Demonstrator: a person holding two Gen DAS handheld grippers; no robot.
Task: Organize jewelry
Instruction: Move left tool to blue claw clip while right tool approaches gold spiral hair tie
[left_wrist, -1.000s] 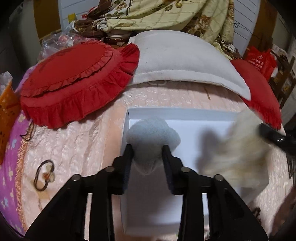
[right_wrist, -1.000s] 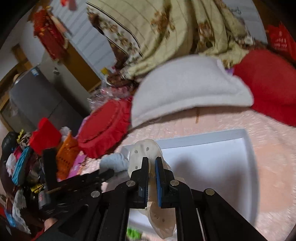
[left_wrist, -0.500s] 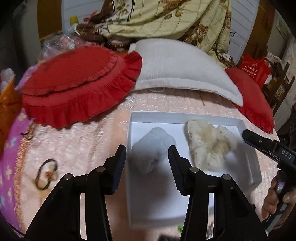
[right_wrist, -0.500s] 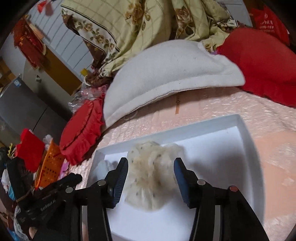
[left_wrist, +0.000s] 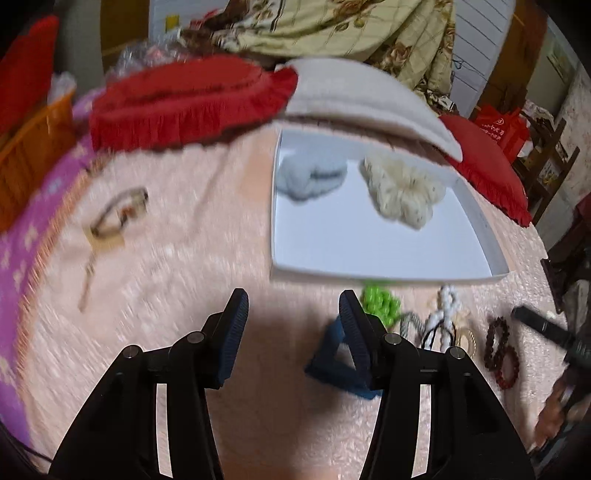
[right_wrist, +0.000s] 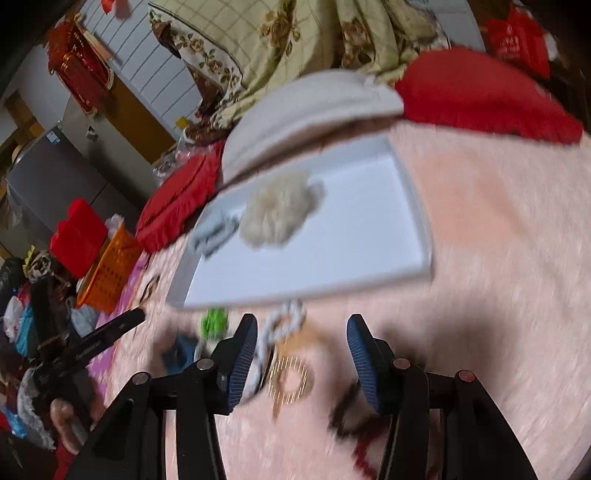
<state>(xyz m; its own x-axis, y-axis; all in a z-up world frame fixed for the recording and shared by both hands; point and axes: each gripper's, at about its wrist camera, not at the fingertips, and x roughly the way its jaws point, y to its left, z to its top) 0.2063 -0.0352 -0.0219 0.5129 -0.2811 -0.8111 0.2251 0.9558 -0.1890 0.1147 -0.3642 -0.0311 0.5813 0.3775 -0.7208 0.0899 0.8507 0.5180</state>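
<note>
Now both scrunchies, the blue one (left_wrist: 312, 177) and the cream one (left_wrist: 402, 192), lie released in the white tray (left_wrist: 369, 251), while the left gripper (left_wrist: 293, 325) and right gripper (right_wrist: 301, 350), jaws spread and empty, have pulled back toward the remaining jewelry pile (left_wrist: 439, 317).

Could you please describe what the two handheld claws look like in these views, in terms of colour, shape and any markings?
Both look alike. The left claw and the right claw each have two matte black plastic arms with open slots and silver round pivot bolts. The fingers carry ribbed dark blue pads on their inner faces. Pale lettering on the left claw's side in the right wrist view is too blurred to read. No cables or sleeves show.
</note>
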